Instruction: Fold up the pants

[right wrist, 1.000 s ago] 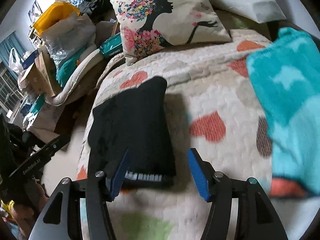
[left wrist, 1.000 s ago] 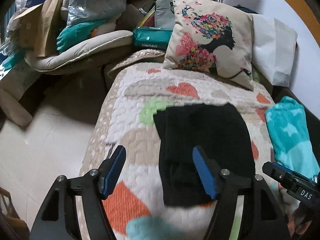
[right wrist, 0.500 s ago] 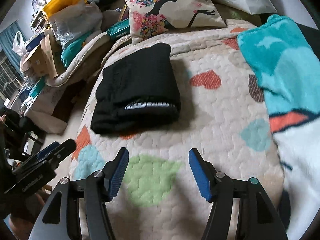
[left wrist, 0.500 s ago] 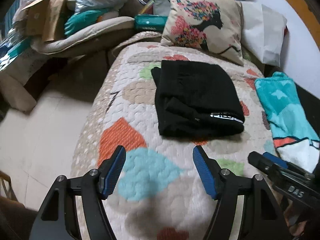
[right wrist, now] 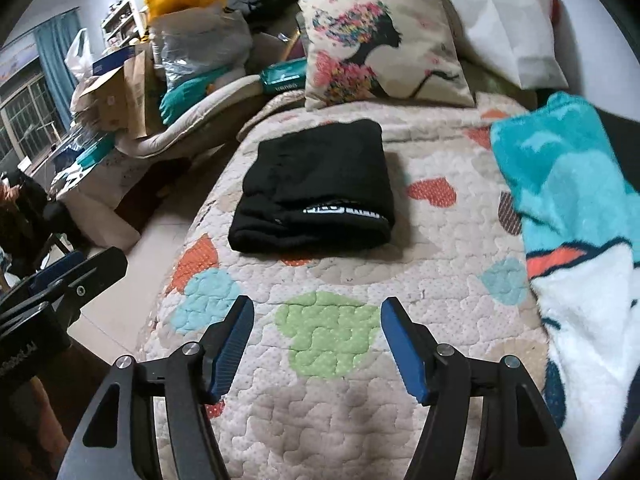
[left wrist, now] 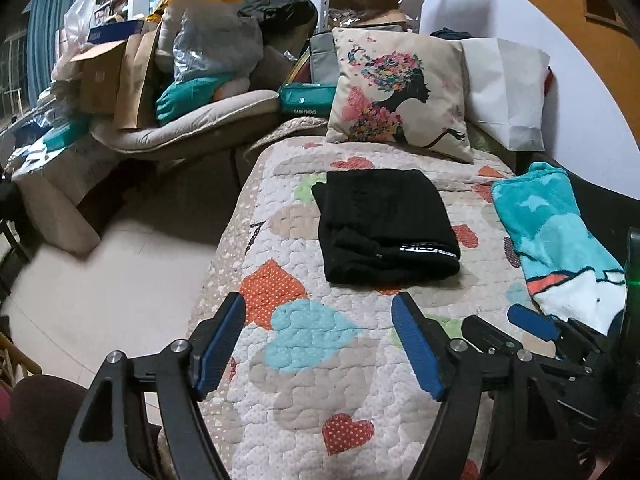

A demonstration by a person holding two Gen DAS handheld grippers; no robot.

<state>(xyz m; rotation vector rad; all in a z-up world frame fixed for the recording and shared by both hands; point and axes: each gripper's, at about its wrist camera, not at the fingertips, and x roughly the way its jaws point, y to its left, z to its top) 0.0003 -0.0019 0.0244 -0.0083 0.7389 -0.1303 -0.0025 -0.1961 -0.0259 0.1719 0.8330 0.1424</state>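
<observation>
The black pants (left wrist: 384,224) lie folded into a thick rectangle on the heart-patterned quilt (left wrist: 312,344), white waistband lettering facing me. They also show in the right wrist view (right wrist: 320,188). My left gripper (left wrist: 320,348) is open and empty, held above the quilt well in front of the pants. My right gripper (right wrist: 316,344) is open and empty too, also short of the pants; it shows at the lower right of the left wrist view (left wrist: 532,324). The left gripper's body appears at the left edge of the right wrist view (right wrist: 60,280).
A teal and white blanket (left wrist: 560,240) lies to the right of the pants. A printed cushion (left wrist: 400,92) and a white pillow (left wrist: 508,88) stand at the bed's head. Boxes, bags and a padded chair (left wrist: 172,92) crowd the left; the floor (left wrist: 100,280) runs along the bed's left edge.
Both grippers have pulled back from the folded pants toward the foot of the bed and risen. The pants stay folded in place.
</observation>
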